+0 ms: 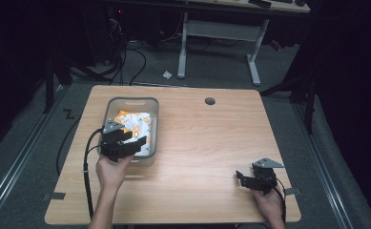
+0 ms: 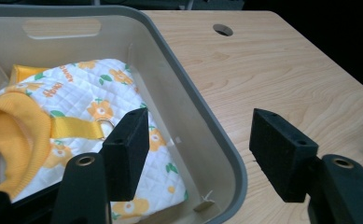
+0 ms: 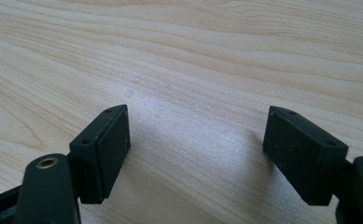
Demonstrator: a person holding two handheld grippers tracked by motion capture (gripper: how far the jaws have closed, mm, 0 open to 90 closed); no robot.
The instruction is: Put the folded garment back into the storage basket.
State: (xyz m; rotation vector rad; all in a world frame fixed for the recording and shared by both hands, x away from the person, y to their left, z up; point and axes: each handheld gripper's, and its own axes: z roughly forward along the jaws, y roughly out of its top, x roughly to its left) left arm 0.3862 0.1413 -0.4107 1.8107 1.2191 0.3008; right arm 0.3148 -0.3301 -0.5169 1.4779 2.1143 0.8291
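A grey plastic bin (image 1: pixel 110 106) (image 2: pixel 207 116) stands on the left half of the wooden table. Inside lies a white quilted garment (image 1: pixel 135 121) (image 2: pixel 86 88) with orange flowers and yellow ribbed trim. My left gripper (image 1: pixel 134 145) (image 2: pixel 200 149) is open at the bin's near right corner, one jaw inside the bin above the garment and the other outside over the table, the rim between them. My right gripper (image 1: pixel 239 177) (image 3: pixel 195 154) is open low over bare wood at the near right of the table, with nothing between its jaws.
The table (image 1: pixel 207 143) has a round cable hole (image 1: pixel 210 101) (image 2: pixel 223 30) near its far edge. Beyond the table is a white desk frame (image 1: pixel 219 33) and cables on a dark floor. The wood between the bin and my right gripper is bare.
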